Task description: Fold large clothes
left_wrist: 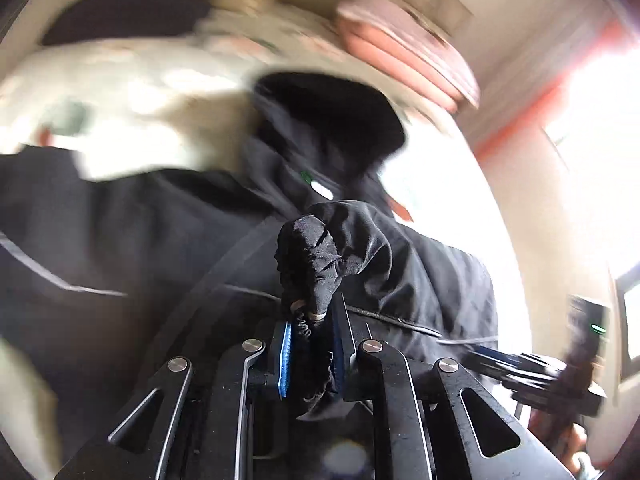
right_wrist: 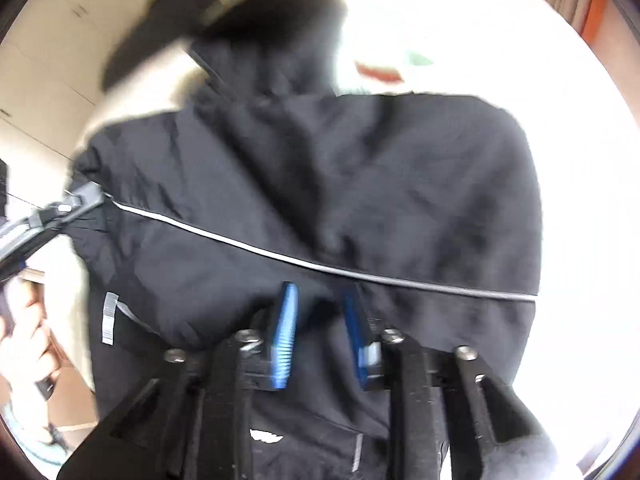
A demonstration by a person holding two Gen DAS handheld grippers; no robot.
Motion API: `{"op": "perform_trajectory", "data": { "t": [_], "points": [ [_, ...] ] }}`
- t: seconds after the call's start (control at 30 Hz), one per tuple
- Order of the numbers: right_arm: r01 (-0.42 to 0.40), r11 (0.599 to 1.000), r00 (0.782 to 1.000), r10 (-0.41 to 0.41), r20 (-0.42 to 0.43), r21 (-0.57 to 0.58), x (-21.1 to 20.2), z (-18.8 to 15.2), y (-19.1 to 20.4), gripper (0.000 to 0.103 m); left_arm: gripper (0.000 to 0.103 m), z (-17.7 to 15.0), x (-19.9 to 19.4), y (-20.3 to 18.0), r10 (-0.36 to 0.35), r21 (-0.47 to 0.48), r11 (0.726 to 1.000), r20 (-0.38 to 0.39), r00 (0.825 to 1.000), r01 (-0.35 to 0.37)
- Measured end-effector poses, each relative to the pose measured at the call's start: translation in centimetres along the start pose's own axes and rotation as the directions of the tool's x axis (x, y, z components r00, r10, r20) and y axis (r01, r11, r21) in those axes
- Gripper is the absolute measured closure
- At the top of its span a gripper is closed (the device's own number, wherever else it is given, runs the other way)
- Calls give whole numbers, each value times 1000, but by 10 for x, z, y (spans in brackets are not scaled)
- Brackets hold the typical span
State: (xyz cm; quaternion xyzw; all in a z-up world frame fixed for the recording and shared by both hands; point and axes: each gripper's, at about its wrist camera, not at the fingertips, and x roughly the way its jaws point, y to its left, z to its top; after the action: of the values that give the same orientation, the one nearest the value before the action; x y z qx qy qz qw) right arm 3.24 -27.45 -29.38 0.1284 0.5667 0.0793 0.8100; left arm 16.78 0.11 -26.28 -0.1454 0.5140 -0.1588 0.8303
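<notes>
Pinching black jacket (left_wrist: 140, 240) w/ left fingers (left_wrist: 286, 350); right fingers (right_wrist: 286, 336) part-open astride fabric.

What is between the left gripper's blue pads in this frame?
A bunched fold of the black jacket sits clamped in the left gripper, with a coiled cord beside one pad. The cloth covers the inner face of the far pad, so nothing deeper can be seen.

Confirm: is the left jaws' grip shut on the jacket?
Shut: the left gripper pinches a bunched cuff of the black jacket.
</notes>
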Motion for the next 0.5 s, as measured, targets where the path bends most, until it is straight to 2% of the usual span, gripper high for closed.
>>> {"op": "perform_trajectory", "data": {
  "t": [0.03, 0.1, 0.17, 0.2, 0.23, 0.27, 0.3, 0.33, 0.37, 0.47, 0.5],
  "points": [
    [-25, 1000, 999, 25, 19, -2, -8, 3, 3, 52, 86, 4, -5, 15, 47, -18, 999, 12, 999, -47],
    [-32, 999, 999, 32, 28, -15, -6, 7, 9, 49, 86, 7, -1, 48, 138, -51, 989, -5, 990, -138],
    [21, 999, 1000, -21, 2, -37, 18, 10, 11, 49, 83, 1, 22, 73, 177, -41, 983, -77, 981, -181],
    [44, 998, 999, -45, -16, -50, 35, 10, 10, 49, 81, -6, 36, 83, 206, -40, 977, -115, 972, -211],
    [78, 995, 996, -81, -38, -67, 57, 10, 13, 51, 75, -14, 51, 92, 238, -43, 968, -151, 959, -247],
    [134, 987, 988, -140, -66, -86, 77, 8, 12, 53, 73, -22, 64, 102, 260, -51, 961, -183, 948, -273],
    [180, 979, 976, -190, -109, -99, 94, 4, 4, 61, 73, -27, 68, 110, 247, -74, 962, -179, 952, -264],
    [195, 975, 969, -208, -130, -106, 108, 1, -2, 61, 72, -30, 64, 115, 216, -106, 967, -155, 964, -233],
    [206, 971, 972, -217, -88, -122, 110, 1, -1, 61, 69, -30, 58, 121, 185, -145, 968, -144, 972, -206],
    [266, 940, 955, -288, -77, -212, 109, 0, 13, 60, 58, -34, 36, 131, 179, -190, 961, -129, 975, -202],
    [269, 936, 951, -295, -89, -228, 107, 1, 15, 60, 57, -35, 27, 132, 180, -191, 960, -133, 975, -203]
  ]
}}
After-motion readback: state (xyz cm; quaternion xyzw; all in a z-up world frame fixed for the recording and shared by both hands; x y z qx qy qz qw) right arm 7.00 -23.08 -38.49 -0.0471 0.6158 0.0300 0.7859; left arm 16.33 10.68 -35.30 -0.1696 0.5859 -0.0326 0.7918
